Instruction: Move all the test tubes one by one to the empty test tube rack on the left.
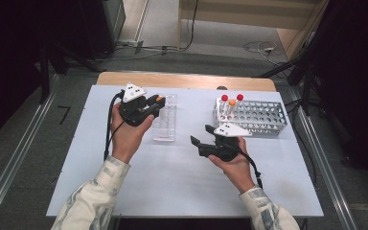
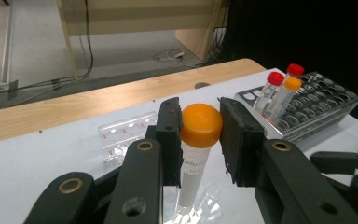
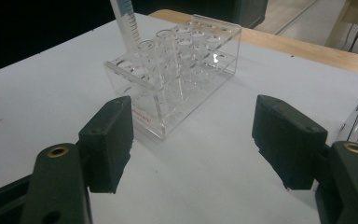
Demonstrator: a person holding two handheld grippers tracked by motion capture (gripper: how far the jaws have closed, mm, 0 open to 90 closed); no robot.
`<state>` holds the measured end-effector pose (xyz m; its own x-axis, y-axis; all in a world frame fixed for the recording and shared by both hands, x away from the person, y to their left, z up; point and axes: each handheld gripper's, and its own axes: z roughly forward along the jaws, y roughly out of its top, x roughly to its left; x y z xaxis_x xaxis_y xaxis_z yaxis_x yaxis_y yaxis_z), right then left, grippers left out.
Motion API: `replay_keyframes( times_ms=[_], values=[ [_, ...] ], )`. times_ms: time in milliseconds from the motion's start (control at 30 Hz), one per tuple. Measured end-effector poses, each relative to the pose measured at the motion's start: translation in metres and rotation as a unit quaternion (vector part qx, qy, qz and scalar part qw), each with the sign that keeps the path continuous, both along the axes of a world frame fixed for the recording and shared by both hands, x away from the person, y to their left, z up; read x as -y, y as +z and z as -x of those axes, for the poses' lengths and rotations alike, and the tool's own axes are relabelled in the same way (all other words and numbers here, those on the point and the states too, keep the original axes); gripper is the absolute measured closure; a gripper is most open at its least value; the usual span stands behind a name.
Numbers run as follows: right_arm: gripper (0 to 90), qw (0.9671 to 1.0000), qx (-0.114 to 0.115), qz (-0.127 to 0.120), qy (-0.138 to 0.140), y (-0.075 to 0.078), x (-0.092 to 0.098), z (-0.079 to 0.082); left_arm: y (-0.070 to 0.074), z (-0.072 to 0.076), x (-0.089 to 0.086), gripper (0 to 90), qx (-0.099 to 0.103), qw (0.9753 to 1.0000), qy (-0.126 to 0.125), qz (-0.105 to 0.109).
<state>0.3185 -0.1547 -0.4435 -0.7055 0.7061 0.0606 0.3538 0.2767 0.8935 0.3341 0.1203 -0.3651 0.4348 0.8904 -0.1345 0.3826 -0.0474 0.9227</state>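
A: Report status, nearest items first.

B: Right gripper (image 1: 202, 135) is held low over the white table (image 1: 172, 191), between the two racks. Jaws are spread wide with nothing between them. In the right gripper view they frame the clear acrylic rack (image 3: 177, 70) ahead.

A: Left gripper?

B: Left gripper (image 2: 200, 126) is clamped on the orange-capped tube (image 2: 199, 140), with the pads bearing on the cap and not on the body. The tube hangs roughly upright, with its lower end over the clear acrylic rack near one corner. In the right gripper view the tube body enters a corner hole; I cannot tell whether the tip is seated.

A: Further out?

B: Metal rack (image 1: 256, 115) stands at the right rear of the table, holding two red-capped tubes (image 1: 232, 99) and one orange-capped tube (image 1: 232, 103) at its left end.

A: Hazards?

B: Judgement only. Grip on a rounded cap is shallow, so the tube may pivot or slip if the hand tilts. A tip off centre would strike the hole rim. The clear rack looks light and is not braced; side load from the tube could shift or tip it. Releasing before the tube is seated would let it drop or lean.
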Motion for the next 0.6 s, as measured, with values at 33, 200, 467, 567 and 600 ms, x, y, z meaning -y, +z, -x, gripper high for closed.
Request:
replay_keyframes(
  times_ms=[33,200,467,567,600],
  values=[
    [26.5,1.0,0.0,-0.001,0.0,0.0,0.0,0.0,-0.001,-0.002,0.001,71.1,0.0,1.0,0.004,0.0],
    [26.1,1.0,0.002,-0.004,-0.001,0.001,0.002,0.0,-0.007,-0.011,0.003,71.1,-0.007,0.9998,0.013,-0.014],
    [26.1,1.0,-0.001,-0.006,-0.005,0.001,0.004,0.0,-0.014,-0.019,0.005,71.1,-0.009,0.9997,0.019,-0.015],
    [26.1,1.0,-0.001,-0.008,-0.005,0.001,0.005,0.0,-0.018,-0.019,0.007,71.1,-0.011,0.9996,0.018,-0.016],
    [26.1,1.0,0.0,-0.006,-0.004,0.001,0.005,0.0,-0.019,-0.019,0.009,71.1,-0.01,0.9996,0.018,-0.021]
  ],
)
